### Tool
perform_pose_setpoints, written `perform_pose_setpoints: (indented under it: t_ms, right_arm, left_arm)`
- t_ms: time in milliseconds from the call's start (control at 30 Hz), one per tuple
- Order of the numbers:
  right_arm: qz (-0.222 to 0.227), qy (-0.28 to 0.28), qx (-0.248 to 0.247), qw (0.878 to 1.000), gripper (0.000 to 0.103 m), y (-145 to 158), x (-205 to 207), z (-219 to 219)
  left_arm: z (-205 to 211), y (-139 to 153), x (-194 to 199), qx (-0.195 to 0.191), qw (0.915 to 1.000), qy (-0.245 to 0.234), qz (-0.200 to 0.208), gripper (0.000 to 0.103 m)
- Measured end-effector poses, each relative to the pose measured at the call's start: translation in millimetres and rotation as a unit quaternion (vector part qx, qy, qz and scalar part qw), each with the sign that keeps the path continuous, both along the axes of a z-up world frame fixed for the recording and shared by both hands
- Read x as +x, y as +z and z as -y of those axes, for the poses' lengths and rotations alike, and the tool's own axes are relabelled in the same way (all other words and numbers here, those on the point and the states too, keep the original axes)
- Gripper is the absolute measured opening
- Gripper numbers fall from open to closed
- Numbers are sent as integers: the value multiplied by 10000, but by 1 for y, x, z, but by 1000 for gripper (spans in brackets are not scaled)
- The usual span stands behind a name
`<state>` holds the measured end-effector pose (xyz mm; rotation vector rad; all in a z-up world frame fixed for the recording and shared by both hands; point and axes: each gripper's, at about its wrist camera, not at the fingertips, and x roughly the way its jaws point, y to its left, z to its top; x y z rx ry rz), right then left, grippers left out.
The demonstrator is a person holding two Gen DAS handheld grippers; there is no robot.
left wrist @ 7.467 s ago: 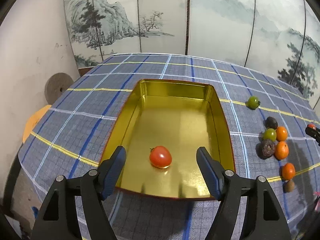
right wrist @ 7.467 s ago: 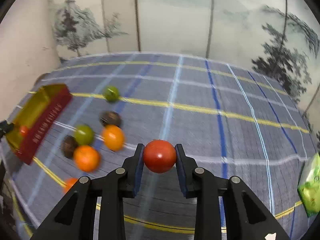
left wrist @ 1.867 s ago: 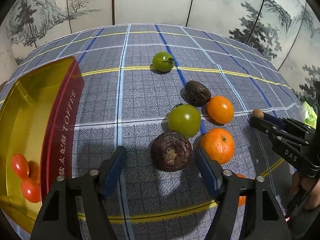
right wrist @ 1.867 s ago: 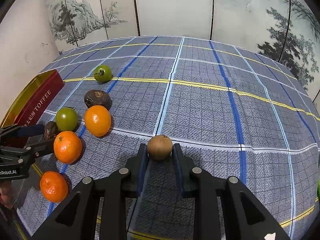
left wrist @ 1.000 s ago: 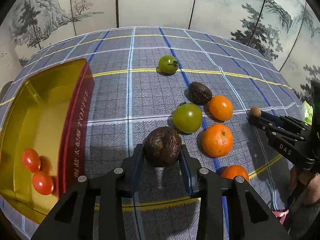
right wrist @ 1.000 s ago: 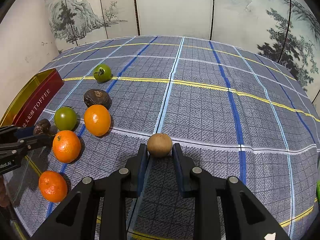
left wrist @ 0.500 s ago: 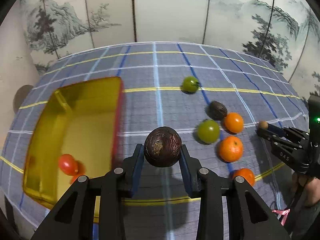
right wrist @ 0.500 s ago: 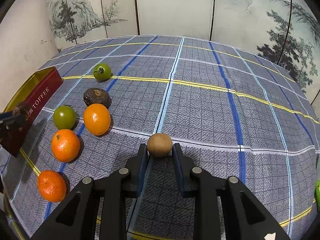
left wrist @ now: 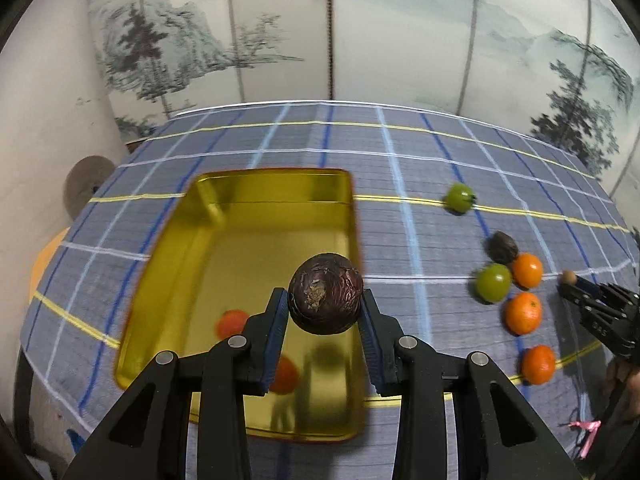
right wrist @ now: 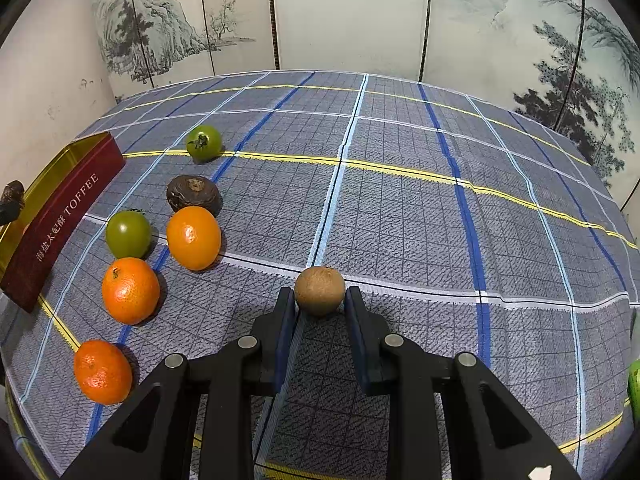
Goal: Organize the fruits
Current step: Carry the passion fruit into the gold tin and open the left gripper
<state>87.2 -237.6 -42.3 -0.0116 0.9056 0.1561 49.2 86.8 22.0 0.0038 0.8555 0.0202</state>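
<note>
hovering my left tongs (left wrist: 323, 314) over the gold tin (left wrist: 256, 184), clamped on a wrinkled dark fruit (left wrist: 325, 293) that sits high between the pads, near the tin's right wall. two red tomatoes (left wrist: 232, 322) lie in the tin just under and left of me, one half hidden behind a finger. my worry: let go from up here and the fruit drops, bounces on the metal, knocks the tomatoes or hops the low wall onto the worktop (left wrist: 420, 208). it's round and held only at its sides, so a quick tilt could roll it out early too.

my right tongs (right wrist: 320, 306) are pinched on a small brown fruit (right wrist: 319, 290), low over the cloth. the grip is right at the tips, so it could squirt forward if i jerk. to its left wait three oranges (right wrist: 131, 290), two green tomatoes (right wrist: 128, 234) and another dark fruit (right wrist: 193, 193), bunched close; a careless sweep toward the tin could scatter them.
</note>
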Motion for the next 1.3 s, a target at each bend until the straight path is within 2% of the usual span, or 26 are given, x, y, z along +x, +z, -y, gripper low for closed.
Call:
perform_pose_setpoints:
  t_ms: [300, 567, 1300]
  right_arm:
    - [-1, 0, 7, 10000, 25, 0, 0, -1]
    - [0, -2, -26, 10000, 25, -1, -1, 2]
    - [2, 0, -70, 10000, 25, 0, 0, -1]
  left_arm:
    - [-38, -8, -4, 146, 9989, 452, -31, 36]
    - [-58, -21, -6, 194, 9974, 671, -195, 36]
    - [-72, -41, -5, 163, 9959, 771, -443, 36]
